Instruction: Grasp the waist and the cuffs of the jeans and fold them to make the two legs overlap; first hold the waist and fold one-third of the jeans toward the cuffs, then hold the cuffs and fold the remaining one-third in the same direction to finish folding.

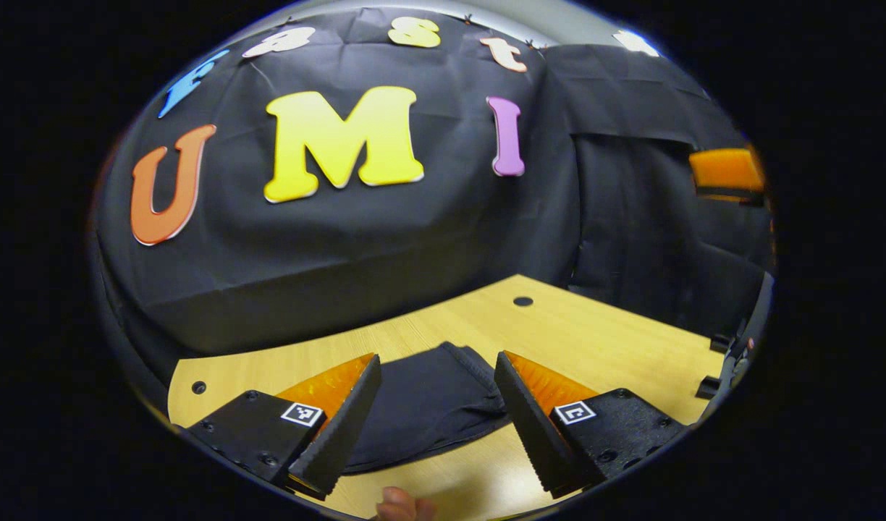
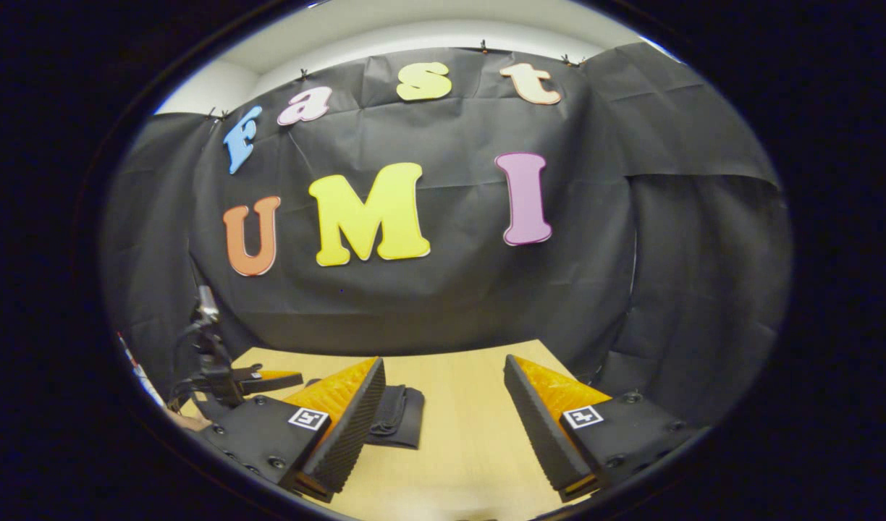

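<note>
Wooden table under both views, with the jeans lying on it as a compact folded bundle. Left gripper and right gripper are spread apart, nothing held. Folding looks finished; only a tidy-up might be needed.

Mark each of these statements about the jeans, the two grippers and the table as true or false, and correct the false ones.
1. The jeans lie folded in a compact bundle on the wooden table. True.
2. The left gripper is shut on the jeans. False: its jaws stand wide apart above them, touching nothing.
3. The right gripper is open. True.
4. In the right gripper view, the jeans lie between the right gripper's fingers. False: they lie to the left, partly hidden behind its left finger.
5. The jeans are light blue. False: they look dark, nearly black.
</note>
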